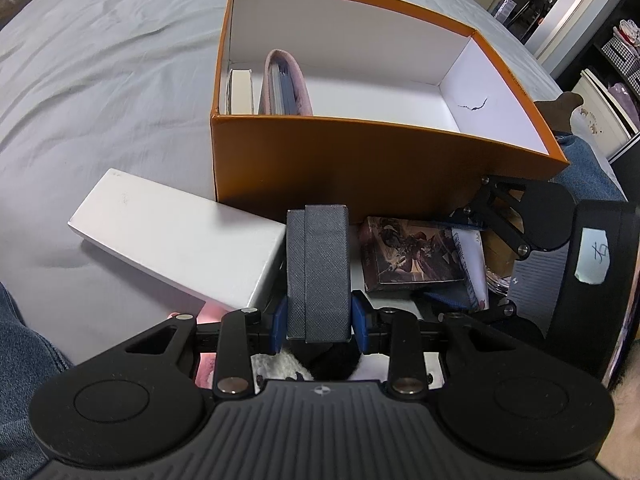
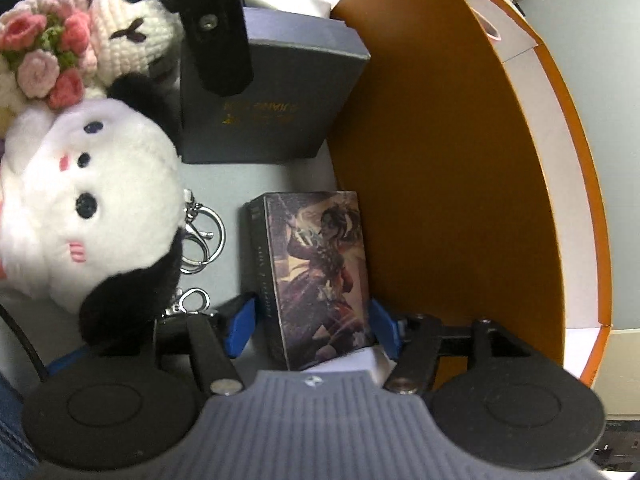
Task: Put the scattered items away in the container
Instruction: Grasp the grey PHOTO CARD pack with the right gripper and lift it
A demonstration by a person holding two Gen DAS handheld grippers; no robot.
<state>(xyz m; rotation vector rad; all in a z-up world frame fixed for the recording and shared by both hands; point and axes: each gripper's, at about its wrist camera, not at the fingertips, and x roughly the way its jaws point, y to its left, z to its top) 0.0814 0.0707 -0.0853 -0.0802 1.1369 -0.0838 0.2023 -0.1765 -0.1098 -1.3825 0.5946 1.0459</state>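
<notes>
Tidying is barely under way: the open orange cardboard box with white inside walls (image 1: 384, 152), standing on the grey bedsheet (image 1: 112, 64), holds only two things, a cream-white slim box (image 1: 241, 96) and a pink-edged padded case (image 1: 286, 88), both on edge against its left wall; the rest of its floor is bare. Outside, along the box's near wall, much remains: a long white cardboard box (image 1: 176, 236), a dark box printed with a fantasy figure (image 2: 320, 276), a dark blue box with gold lettering (image 2: 272, 108), a white-and-black plush toy (image 2: 88, 208), a crocheted doll with pink roses (image 2: 52, 52) and metal key rings (image 2: 200, 236).

The left claw (image 1: 319, 318) is clamped on a grey textured rectangular case (image 1: 318, 276), blue pads pressing both its long sides; the case's long axis runs along the fingers, its far end pointing toward the orange box's near wall. The right claw (image 2: 310, 326) has its jaws apart, straddling the near end of the printed box without pressing it. That box lies flat on the bed just beside the orange wall, long axis parallel to that wall and pointing away from the claw.
</notes>
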